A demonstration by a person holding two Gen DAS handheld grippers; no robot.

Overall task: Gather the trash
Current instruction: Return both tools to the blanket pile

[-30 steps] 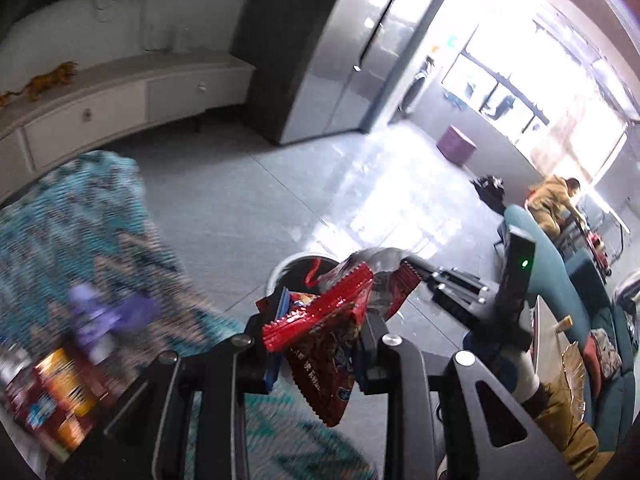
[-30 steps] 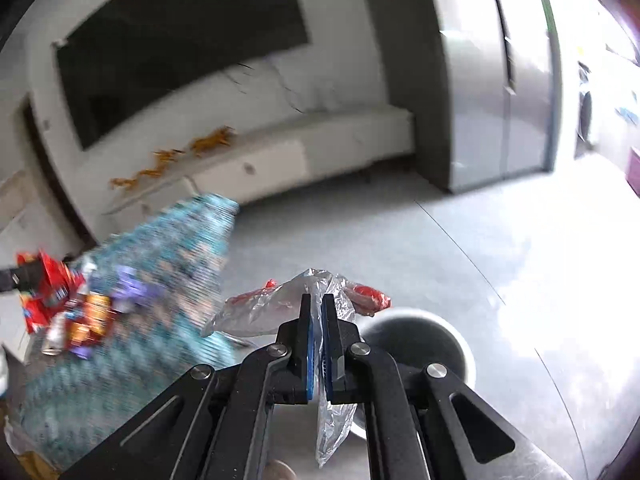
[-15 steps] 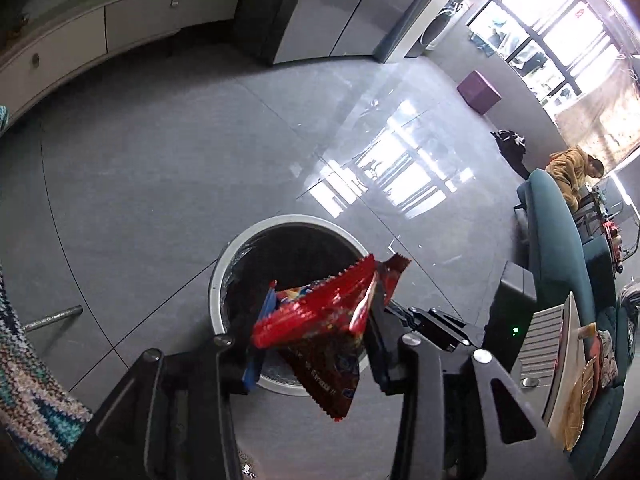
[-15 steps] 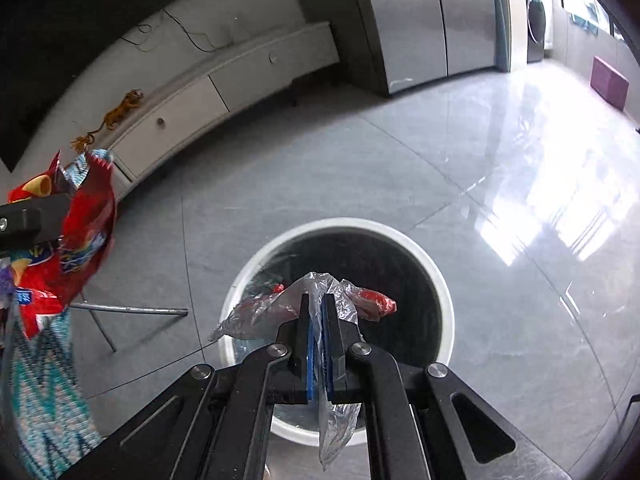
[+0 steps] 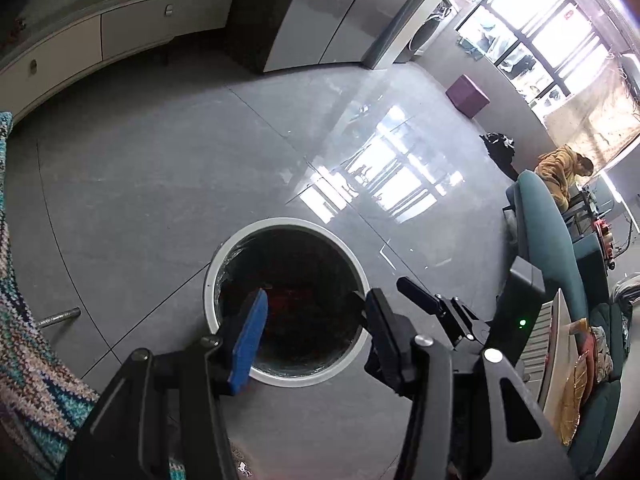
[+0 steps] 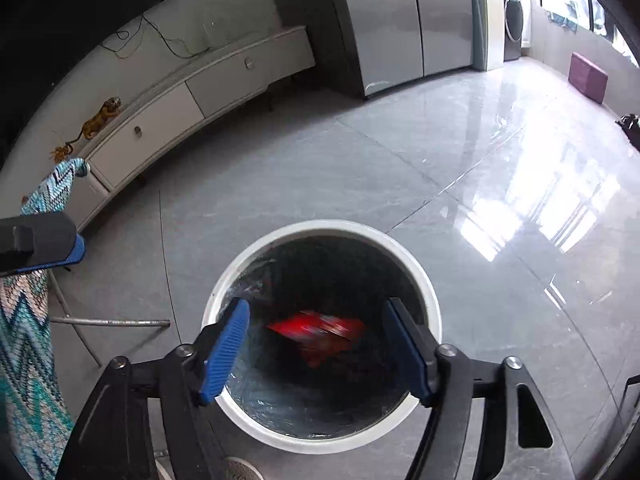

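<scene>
The left gripper point(image 5: 312, 320) sits low in the middle of the left wrist view. Its two black fingers with blue pads stand wide apart, and nothing is between them. Just past the fingers is the round white-rimmed trash bin point(image 5: 224, 256) with a dark bag inside, standing on the shiny grey tiled floor point(image 5: 168, 168). Something red shows dimly deep inside the bin in this view, too dark to make out well.

The right gripper point(image 6: 320, 344) sits low in the middle of the right wrist view. Its jaws are spread wide too, and they hold nothing. The bin point(image 6: 434, 304) fills the middle of this frame, right under the fingers. Inside it is a blurry red snack wrapper point(image 6: 320, 330), seen between the two blue pads and not touching them. Crinkled clear plastic point(image 6: 264, 396) shines at the lower left inside the bin.

At the left edge of the right wrist view, one black finger of the left gripper pokes in point(image 6: 40, 242). Below it hangs a blue and white zigzag knitted cloth point(image 6: 24, 360). A thin metal bar point(image 6: 108, 323) sticks out from under the cloth, just left of the bin.

Far back, in the upper left of that frame, is a long white low cabinet point(image 6: 192, 96) with a small brown toy animal point(image 6: 98, 120) on top. A tall silver fridge point(image 6: 400, 20) stands at the top middle.
</scene>
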